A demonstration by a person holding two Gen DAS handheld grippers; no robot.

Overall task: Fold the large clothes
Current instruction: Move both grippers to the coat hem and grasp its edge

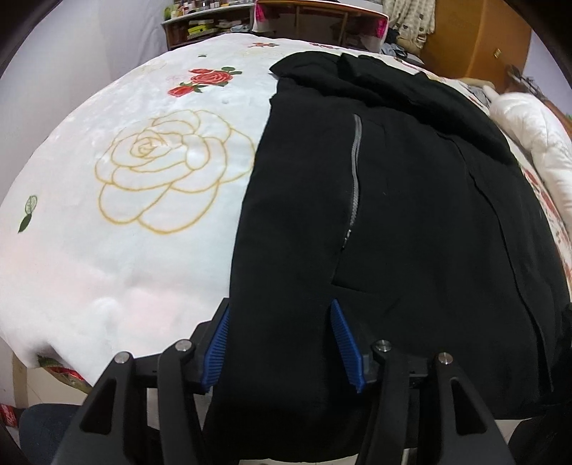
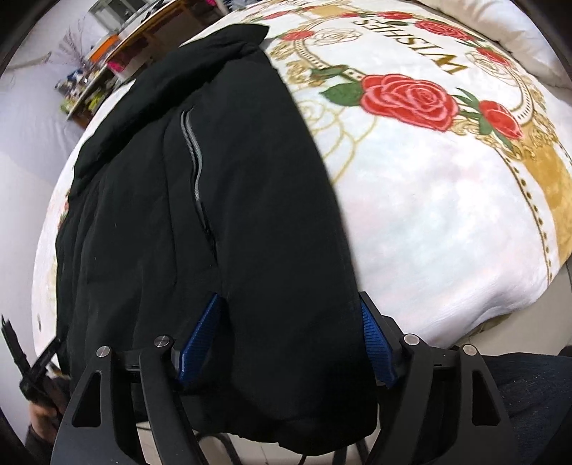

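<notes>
A large black jacket (image 1: 411,200) with a grey zipped pocket (image 1: 355,171) lies lengthwise on the rose-print blanket (image 1: 136,221). Its near hem hangs over the bed's front edge. My left gripper (image 1: 280,307) is open, its blue pads (image 1: 218,347) straddling the hem's left part, with fabric between the jaws. In the right wrist view the same jacket (image 2: 221,200) fills the left and middle. My right gripper (image 2: 291,304) is open, its blue pads (image 2: 375,343) straddling the hem's right part.
The blanket (image 2: 447,221) spreads bare to the right of the jacket and to the left in the left wrist view. A white duvet (image 1: 529,128) lies at far right. Shelves and a table (image 1: 286,18) stand beyond the bed. The left gripper's tool (image 2: 32,361) shows at lower left.
</notes>
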